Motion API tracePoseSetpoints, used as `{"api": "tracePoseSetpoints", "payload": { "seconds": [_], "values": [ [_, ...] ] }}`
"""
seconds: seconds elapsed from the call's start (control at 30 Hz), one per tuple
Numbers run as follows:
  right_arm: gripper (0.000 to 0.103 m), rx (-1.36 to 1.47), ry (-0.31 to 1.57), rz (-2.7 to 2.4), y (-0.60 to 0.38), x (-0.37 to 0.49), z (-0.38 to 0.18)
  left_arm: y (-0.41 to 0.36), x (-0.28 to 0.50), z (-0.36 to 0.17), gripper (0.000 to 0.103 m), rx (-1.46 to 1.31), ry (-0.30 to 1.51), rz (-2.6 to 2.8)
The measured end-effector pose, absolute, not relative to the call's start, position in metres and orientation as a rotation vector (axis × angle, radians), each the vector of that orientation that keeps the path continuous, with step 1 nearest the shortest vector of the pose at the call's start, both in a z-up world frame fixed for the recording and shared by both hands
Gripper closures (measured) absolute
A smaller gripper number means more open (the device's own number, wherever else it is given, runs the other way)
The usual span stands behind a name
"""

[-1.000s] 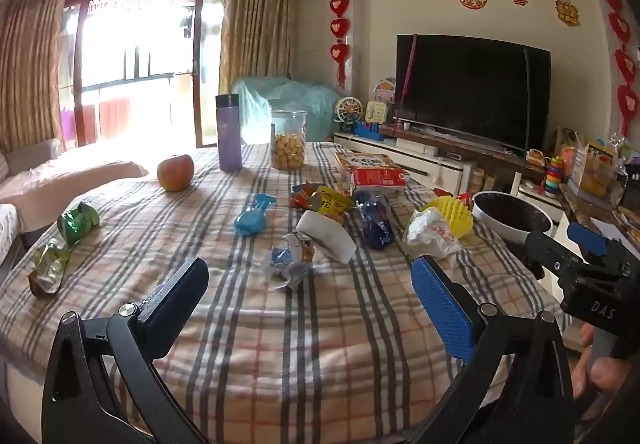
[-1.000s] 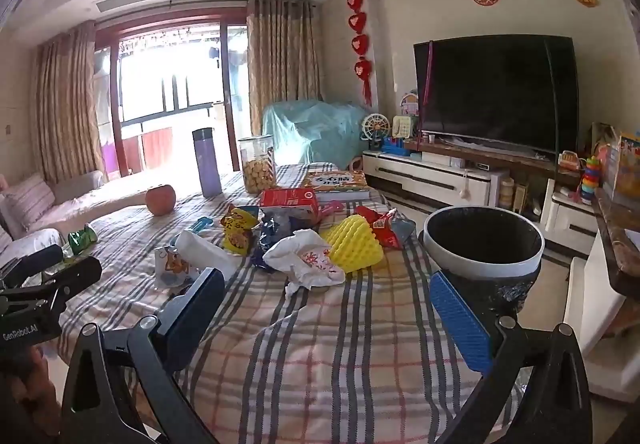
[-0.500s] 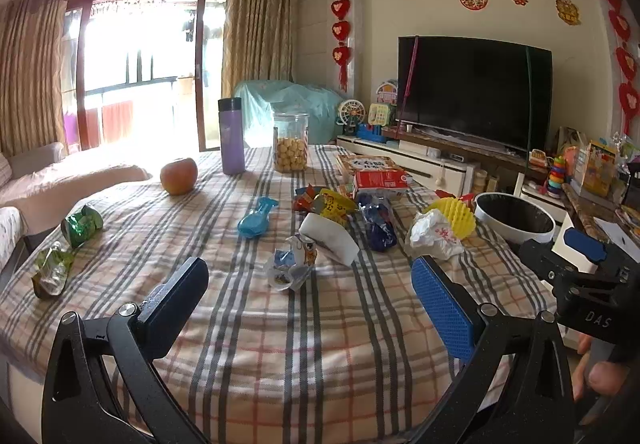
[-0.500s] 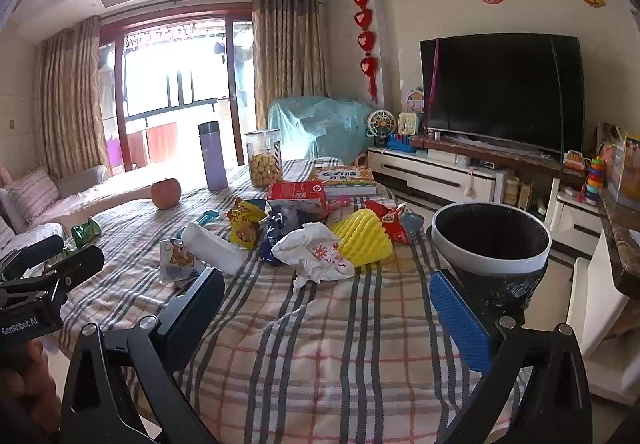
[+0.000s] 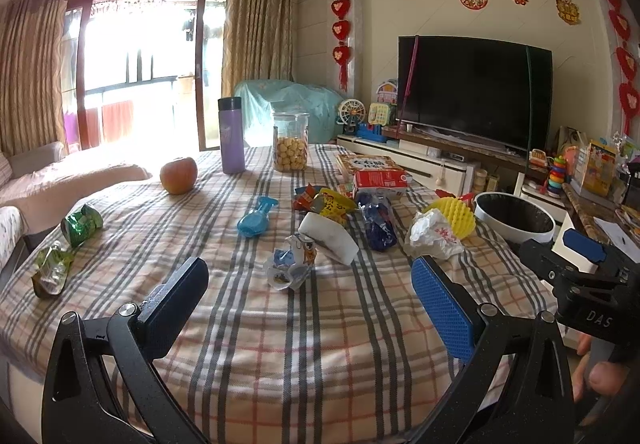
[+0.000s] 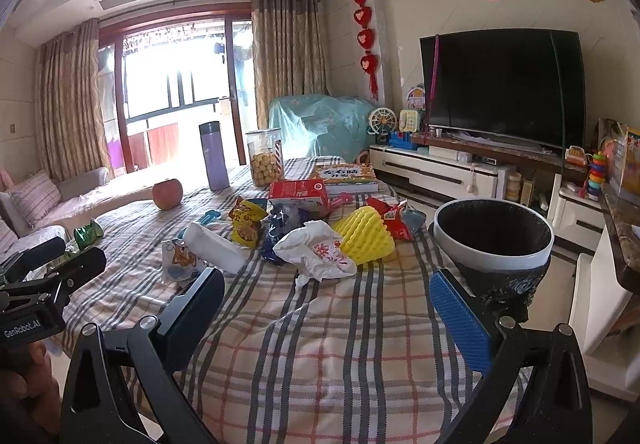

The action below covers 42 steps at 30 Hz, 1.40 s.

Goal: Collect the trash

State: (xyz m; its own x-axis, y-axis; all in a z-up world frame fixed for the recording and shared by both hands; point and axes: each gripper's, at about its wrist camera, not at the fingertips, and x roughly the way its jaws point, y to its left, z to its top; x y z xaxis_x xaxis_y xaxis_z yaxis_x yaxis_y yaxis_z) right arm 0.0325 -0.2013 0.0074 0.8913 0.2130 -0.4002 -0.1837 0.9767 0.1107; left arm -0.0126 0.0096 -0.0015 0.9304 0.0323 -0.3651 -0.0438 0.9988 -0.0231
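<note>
Two grippers, left (image 5: 308, 296) and right (image 6: 326, 302), hover wide open and empty over the table's (image 5: 280, 344) near edge; wrappers (image 5: 326, 204) lie mid-table, bin (image 6: 494, 240) beside its right edge.

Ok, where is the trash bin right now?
The trash bin stands off the table's right edge, beside the yellow foam net, right of centre in the right wrist view.

Apple (image 5: 179, 175), purple bottle (image 5: 231, 135) and cookie jar (image 5: 290, 142) stand left of television (image 5: 474, 92), on plaid tablecloth (image 5: 280, 324).
</note>
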Motion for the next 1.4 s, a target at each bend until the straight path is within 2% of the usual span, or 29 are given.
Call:
{"api": "tracePoseSetpoints", "payload": {
  "seconds": [1.4],
  "values": [
    [0.0,0.111,0.438,0.229,-0.2035,0.0354,0.0047,0.0124,-0.0067,-0.0098,0.0,-0.045,0.388,0.034]
  ]
}}
